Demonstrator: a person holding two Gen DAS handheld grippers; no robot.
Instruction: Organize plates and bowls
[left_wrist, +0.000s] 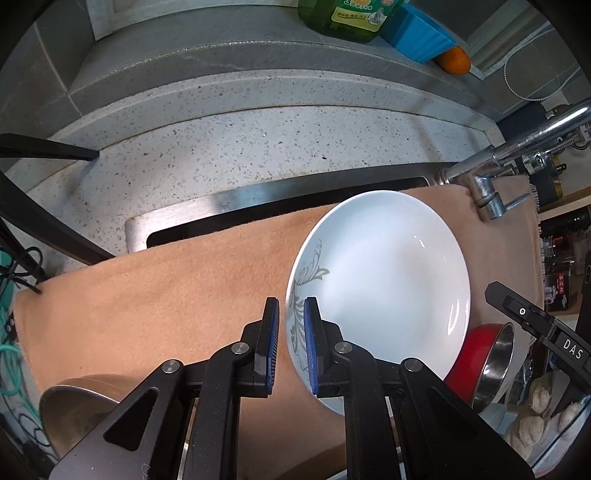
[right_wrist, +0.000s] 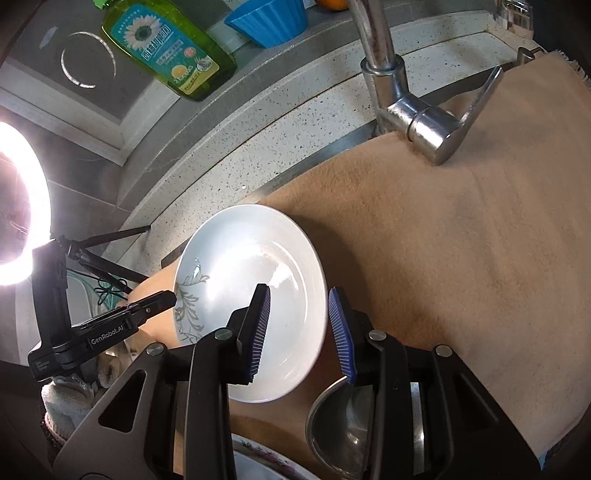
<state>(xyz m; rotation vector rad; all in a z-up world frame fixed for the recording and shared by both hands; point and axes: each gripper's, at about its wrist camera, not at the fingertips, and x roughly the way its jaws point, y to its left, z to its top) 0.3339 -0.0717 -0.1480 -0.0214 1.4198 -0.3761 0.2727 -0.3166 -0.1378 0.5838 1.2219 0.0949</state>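
Observation:
A white plate with a grey leaf pattern is held tilted above a tan cloth. My left gripper is shut on the plate's patterned rim. In the right wrist view the same plate shows with the left gripper clamped on its left edge. My right gripper is open, its jaws straddling the plate's right rim without closing. A steel bowl sits below the right gripper. A red-sided steel bowl lies under the plate at the right.
A chrome faucet stands over the cloth-covered sink. A green soap bottle, a blue cup and an orange sit on the back ledge. A ring light glows left. A patterned plate and another metal bowl lie below.

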